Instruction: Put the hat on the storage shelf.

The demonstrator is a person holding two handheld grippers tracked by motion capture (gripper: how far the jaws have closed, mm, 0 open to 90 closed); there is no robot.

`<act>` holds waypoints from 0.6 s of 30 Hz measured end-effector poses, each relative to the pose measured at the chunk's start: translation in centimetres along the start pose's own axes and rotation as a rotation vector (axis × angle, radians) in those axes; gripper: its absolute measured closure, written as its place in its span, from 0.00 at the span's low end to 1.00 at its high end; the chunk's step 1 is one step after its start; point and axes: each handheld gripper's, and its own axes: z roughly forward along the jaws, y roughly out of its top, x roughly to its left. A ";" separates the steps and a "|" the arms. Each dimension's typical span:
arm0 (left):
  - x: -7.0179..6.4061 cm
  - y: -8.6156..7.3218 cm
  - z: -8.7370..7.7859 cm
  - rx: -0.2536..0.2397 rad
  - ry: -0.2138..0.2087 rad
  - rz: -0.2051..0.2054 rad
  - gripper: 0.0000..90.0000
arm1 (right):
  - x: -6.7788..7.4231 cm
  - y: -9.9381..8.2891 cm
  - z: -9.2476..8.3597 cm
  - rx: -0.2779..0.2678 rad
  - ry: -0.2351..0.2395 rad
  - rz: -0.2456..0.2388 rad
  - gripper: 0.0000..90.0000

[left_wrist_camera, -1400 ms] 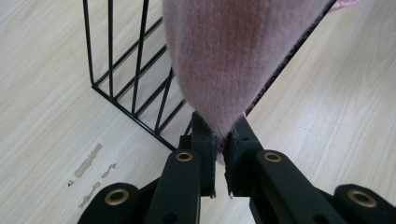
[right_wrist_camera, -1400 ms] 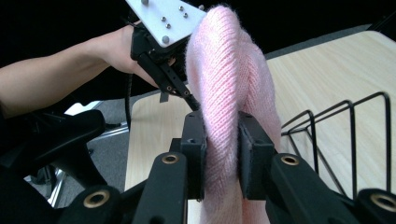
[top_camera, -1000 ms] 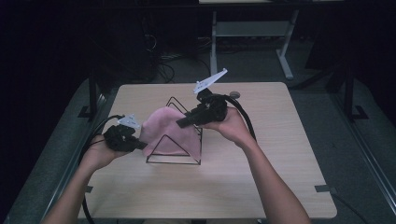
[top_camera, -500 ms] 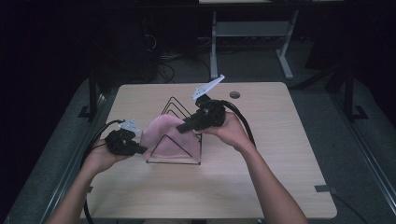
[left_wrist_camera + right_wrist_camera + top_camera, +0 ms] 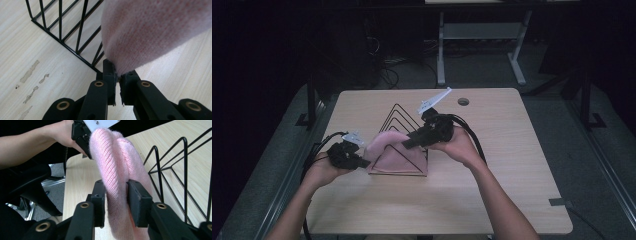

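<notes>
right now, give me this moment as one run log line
left gripper: shut on pink knit cloth edge | right gripper: jaws just opening, cloth fold between them | black wire rack: cloth draped on it

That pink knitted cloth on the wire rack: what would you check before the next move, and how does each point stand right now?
1. Left gripper clamped on the pink cloth edge: ok.
2. Right gripper gripping the cloth: not ok; its jaws have just been opening, and the fold between them sits slack.
3. Cloth draped on the wire rack: ok in the high view.
4. Cloth free of snags on the wires: cannot tell.
5. Rack standing flat on the table: ok.
</notes>
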 end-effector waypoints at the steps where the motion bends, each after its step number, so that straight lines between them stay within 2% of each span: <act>1: 0.1 0.0 0.1 0.005 -0.001 0.000 0.94 | 0.0 -0.1 0.0 0.003 0.000 0.003 0.72; 3: 0.1 -0.1 0.3 0.012 0.004 -0.005 0.94 | 0.1 -0.3 0.1 0.005 -0.008 -0.009 0.68; 4: 0.1 -0.2 0.5 0.013 0.004 -0.016 0.94 | 0.2 -0.4 0.1 0.009 -0.004 0.003 0.68; 7: 0.2 -0.3 0.7 0.028 0.004 -0.005 0.94 | 0.3 -0.5 0.1 0.006 -0.005 -0.004 0.70; 8: 0.2 -0.3 0.8 0.033 0.006 -0.004 0.94 | 0.3 -0.7 0.2 0.008 0.007 -0.023 0.79; 9: 0.1 -0.3 0.9 0.029 0.006 -0.008 0.94 | 0.3 -0.7 0.2 0.008 0.007 -0.023 0.79; 10: 0.1 -0.2 1.0 0.030 0.007 -0.003 0.94 | 0.5 -0.7 0.3 0.014 -0.012 -0.031 0.89; 13: 0.2 -0.2 1.0 0.044 0.006 0.006 0.94 | 0.6 -0.7 0.3 0.012 -0.014 -0.034 0.92; 15: 0.1 -0.3 1.0 0.034 0.004 -0.009 0.85 | 0.7 -0.5 0.4 0.015 -0.017 -0.039 0.93; 18: 0.1 -0.4 0.6 0.029 -0.003 -0.008 0.84 | 0.7 -0.4 0.4 0.016 -0.024 -0.048 0.93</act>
